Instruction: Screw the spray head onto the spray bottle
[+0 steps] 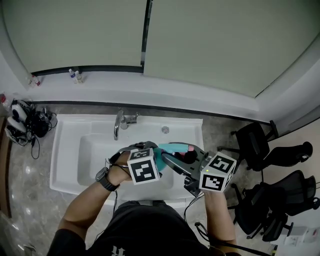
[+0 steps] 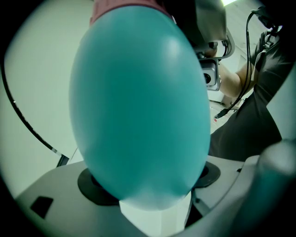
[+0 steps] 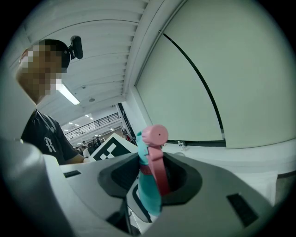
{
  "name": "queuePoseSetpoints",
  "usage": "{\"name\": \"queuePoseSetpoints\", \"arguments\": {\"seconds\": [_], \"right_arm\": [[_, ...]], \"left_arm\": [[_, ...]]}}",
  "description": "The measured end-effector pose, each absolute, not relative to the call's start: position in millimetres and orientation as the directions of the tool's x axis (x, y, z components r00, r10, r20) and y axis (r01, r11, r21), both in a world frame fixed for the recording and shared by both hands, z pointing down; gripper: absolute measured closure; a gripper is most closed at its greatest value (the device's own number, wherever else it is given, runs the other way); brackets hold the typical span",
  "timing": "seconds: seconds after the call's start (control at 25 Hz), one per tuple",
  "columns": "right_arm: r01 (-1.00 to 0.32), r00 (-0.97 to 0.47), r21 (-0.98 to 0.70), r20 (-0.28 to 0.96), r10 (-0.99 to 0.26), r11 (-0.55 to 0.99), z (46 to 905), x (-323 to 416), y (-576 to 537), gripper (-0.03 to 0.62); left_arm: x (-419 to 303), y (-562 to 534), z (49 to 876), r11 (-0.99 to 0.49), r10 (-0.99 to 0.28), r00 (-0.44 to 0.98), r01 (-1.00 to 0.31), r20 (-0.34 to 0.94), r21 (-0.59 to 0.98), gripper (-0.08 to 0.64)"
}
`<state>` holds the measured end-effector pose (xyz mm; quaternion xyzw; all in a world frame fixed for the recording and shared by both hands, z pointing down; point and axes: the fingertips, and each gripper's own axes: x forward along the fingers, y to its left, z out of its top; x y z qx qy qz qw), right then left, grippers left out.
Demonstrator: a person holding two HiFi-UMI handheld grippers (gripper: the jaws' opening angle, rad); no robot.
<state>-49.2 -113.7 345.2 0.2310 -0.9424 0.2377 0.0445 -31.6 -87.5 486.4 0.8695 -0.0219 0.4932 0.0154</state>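
Over the sink I hold a teal spray bottle (image 1: 164, 151) lying sideways in my left gripper (image 1: 158, 159), shut on its body. The bottle (image 2: 138, 102) fills the left gripper view, with a pink edge (image 2: 125, 8) at its far end. My right gripper (image 1: 184, 159) is shut on the spray head (image 3: 155, 171), a teal piece with a pink nozzle and a pink trigger that stands up between the jaws. In the head view the pink tip (image 1: 190, 148) shows at the bottle's right end. The joint between head and bottle neck is hidden.
Below the grippers lies a white sink (image 1: 67, 150) with a chrome faucet (image 1: 120, 124) and a drain (image 1: 165, 130). Black office chairs (image 1: 280, 190) stand at the right. Cables and headsets (image 1: 25, 122) lie at the left. Small bottles (image 1: 75, 75) stand on the back ledge.
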Motion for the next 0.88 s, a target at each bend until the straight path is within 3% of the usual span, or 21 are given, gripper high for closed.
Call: {"name": "queuePoseSetpoints", "arguments": {"seconds": [0.44, 0.88], "right_arm": [[-0.514, -0.856, -0.487, 0.244, -0.455, 0.706, 384, -85, -74, 0.457], [-0.433, -0.901, -0.420, 0.188, -0.390, 0.798, 365, -72, 97, 0.456]], "left_arm": [[-68, -34, 522, -0.996, 0.082, 0.517, 0.011, 0.852, 0.090, 0.129], [-55, 126, 504, -0.998, 0.006, 0.539, -0.046, 0.842, 0.036, 0.129]]}}
